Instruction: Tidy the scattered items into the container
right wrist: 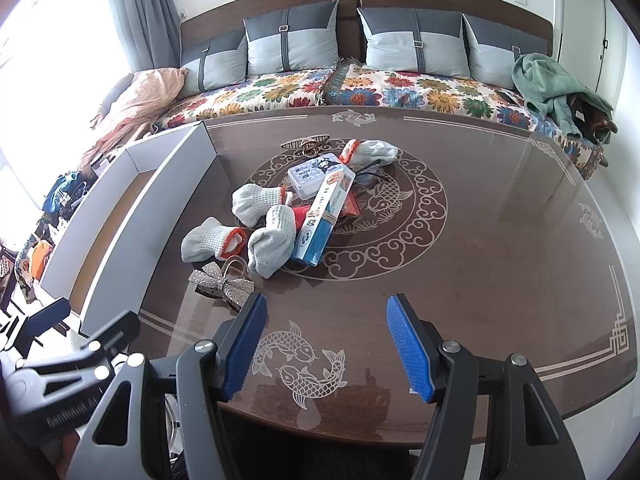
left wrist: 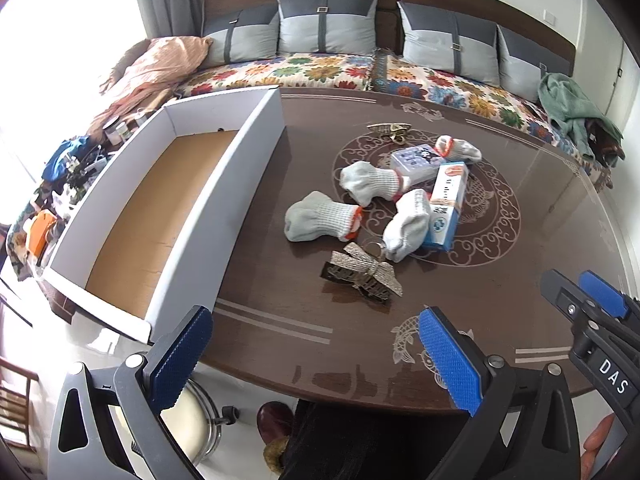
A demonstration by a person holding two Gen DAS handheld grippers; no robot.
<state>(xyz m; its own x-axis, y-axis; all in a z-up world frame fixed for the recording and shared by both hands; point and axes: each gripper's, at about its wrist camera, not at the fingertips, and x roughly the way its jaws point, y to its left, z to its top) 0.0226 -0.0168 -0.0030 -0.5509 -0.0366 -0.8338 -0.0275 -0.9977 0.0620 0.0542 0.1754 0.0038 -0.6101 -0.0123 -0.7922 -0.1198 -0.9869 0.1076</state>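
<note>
Hovering short of the pile, I held left gripper (left wrist: 316, 356) and right gripper (right wrist: 326, 344) spread wide, empty — white cardboard box (left wrist: 224, 184) alongside for short transfers of rolled socks (left wrist: 320, 216).

Daylight floods from the blown-out window (left wrist: 48, 40) at left; the glossy worktop (right wrist: 500, 240) shows pale glare; fisheye edges bend.
</note>
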